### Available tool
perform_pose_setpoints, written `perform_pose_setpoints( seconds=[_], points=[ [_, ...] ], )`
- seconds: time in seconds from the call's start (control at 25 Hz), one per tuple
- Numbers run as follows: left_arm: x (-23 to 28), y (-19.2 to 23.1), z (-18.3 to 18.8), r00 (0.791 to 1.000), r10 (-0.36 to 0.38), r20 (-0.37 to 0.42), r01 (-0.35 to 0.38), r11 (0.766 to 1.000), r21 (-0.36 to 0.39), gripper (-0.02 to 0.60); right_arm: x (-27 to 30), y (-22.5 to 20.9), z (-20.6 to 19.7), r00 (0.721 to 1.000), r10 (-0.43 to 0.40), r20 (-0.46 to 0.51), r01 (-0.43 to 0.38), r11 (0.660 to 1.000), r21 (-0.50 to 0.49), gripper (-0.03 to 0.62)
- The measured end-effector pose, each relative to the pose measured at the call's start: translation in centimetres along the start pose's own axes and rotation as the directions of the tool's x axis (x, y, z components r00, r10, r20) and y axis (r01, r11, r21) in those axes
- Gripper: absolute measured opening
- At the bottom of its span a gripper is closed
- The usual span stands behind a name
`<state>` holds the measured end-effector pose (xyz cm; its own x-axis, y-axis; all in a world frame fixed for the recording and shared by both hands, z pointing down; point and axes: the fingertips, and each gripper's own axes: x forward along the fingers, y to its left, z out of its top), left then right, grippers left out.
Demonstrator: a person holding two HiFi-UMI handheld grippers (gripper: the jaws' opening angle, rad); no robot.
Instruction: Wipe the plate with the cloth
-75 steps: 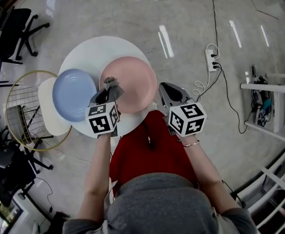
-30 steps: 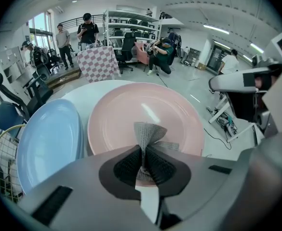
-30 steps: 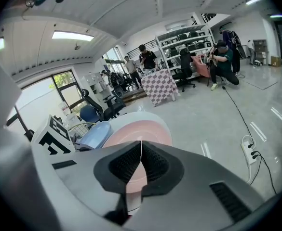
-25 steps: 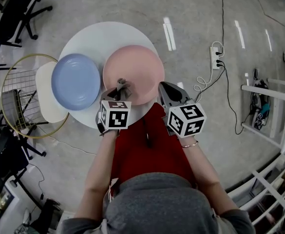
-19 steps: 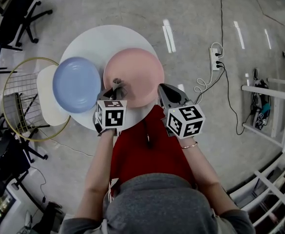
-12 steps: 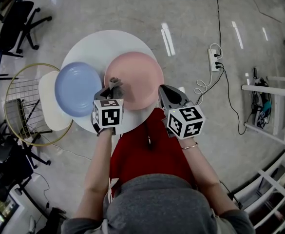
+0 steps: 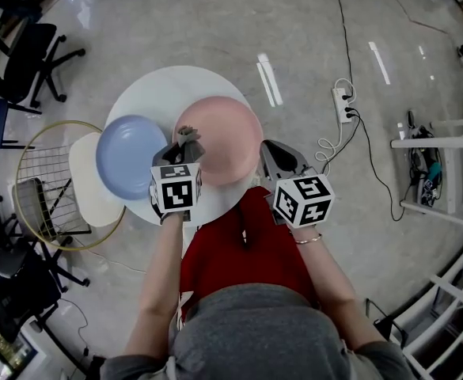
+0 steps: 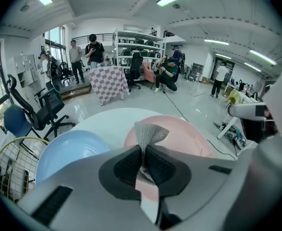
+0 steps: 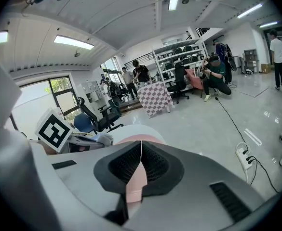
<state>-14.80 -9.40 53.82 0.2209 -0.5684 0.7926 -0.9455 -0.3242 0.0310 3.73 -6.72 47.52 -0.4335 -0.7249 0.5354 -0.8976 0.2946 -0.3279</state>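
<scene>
The cloth (image 8: 149,133), a grey mesh scrap, is pinched in the left claw (image 8: 142,154). The two dark pads are clamped on its middle, a fold stands up past the tips and a strip hangs down behind them. It is held over the near left part of the pink plate (image 7: 225,137). From where the cameras look, I cannot tell whether the cloth touches the plate or hangs just above it.

The pink plate lies flat on the right side of a round white desk (image 7: 161,92), its rim reaching close to the desk's near edge. A blue plate (image 7: 128,155) sits just beside it on the left, hanging a little over the desk's left edge. The two rims look close, with the left claw's marker cube (image 7: 176,188) low between them in the head view.

The right claw (image 9: 140,159) has its jaws pressed together with nothing between them; only the pink of the plate shows through the opening behind the pads. In the head view it sits just off the plate's near right rim, its own marker cube (image 7: 303,199) toward the person. A bracelet (image 7: 309,238) shows on that wrist, and a red garment (image 7: 243,244) fills the space between the two forearms.

On the floor left of the desk stands a gold wire basket (image 7: 39,182), with a black office chair (image 7: 33,54) farther off. To the right a white power strip (image 7: 342,101) lies on the floor with cables running from it.
</scene>
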Motion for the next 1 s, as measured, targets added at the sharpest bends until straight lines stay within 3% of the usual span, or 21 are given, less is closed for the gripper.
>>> perform_pose_setpoints(
  seconds=[0.32,0.52,1.0],
  points=[
    [-2.7,-0.6,3.6,0.994,-0.018,0.111,0.015,1.000,0.026,0.034,-1.8,0.3,2.4,0.996,-0.018,0.085,0.019,1.000,-0.008,0.029],
    [-4.7,-1.2,5.8,0.978,-0.050,0.201,0.047,0.999,0.021,0.034,-2.6,0.1,3.5,0.993,-0.025,0.116,0.029,0.999,-0.029,0.029],
    [-9.4,-3.4,9.1,0.943,-0.050,0.328,0.041,0.999,0.033,0.034,-5.5,0.1,7.2,0.981,0.025,0.192,-0.012,0.997,-0.074,0.029]
  ],
)
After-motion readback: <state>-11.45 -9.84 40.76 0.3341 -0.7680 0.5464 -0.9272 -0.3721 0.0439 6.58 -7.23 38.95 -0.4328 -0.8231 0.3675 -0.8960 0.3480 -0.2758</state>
